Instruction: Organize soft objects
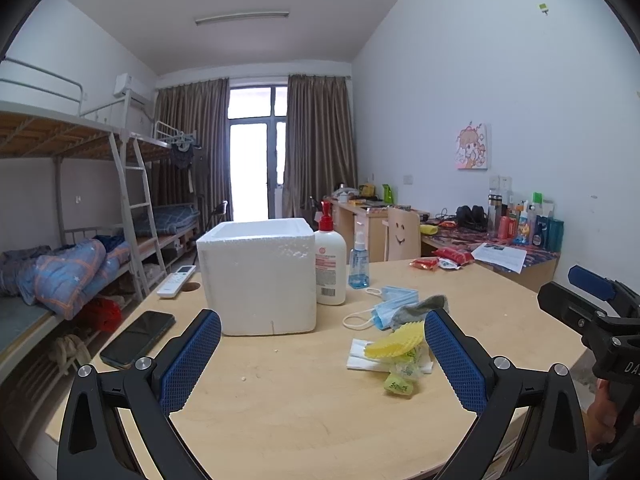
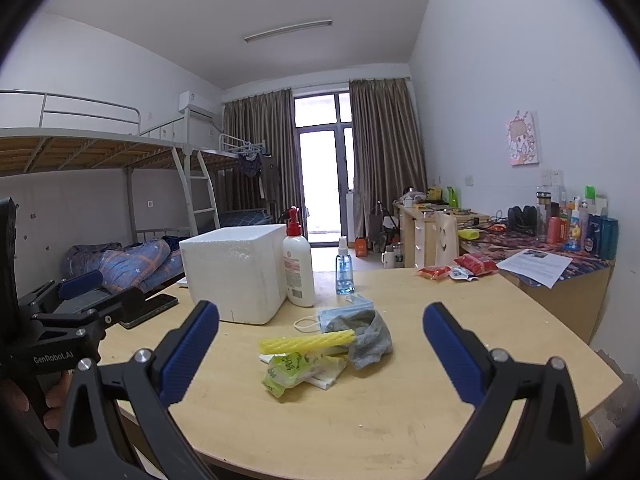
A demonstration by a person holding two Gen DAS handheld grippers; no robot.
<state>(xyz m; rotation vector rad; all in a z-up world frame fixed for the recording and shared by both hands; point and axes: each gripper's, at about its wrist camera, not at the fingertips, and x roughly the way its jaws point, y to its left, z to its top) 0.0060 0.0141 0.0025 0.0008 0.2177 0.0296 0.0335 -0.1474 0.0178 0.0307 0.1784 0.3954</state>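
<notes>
We hold both grippers above the near edge of the wooden table (image 2: 400,420), and neither touches anything. Our left gripper (image 1: 322,354) has its jaws spread wide and empty; our right gripper (image 2: 320,350) is likewise released, with nothing between its blue pads (image 2: 190,354). Ahead of us lies the heap of soft things: a yellow foam net (image 2: 306,342) resting on a green printed plastic bag (image 2: 292,372) and some white folded tissue (image 1: 362,356), with a grey sock (image 2: 366,336) touching the net's end and a blue face mask (image 2: 340,314) just behind the sock. A white foam box (image 2: 234,274) stands upright, further back and to the left, with a lotion pump bottle (image 2: 298,268) just beside it and a small blue spray bottle (image 2: 345,270) near that. A dark phone (image 1: 138,338) lies left of the box.
</notes>
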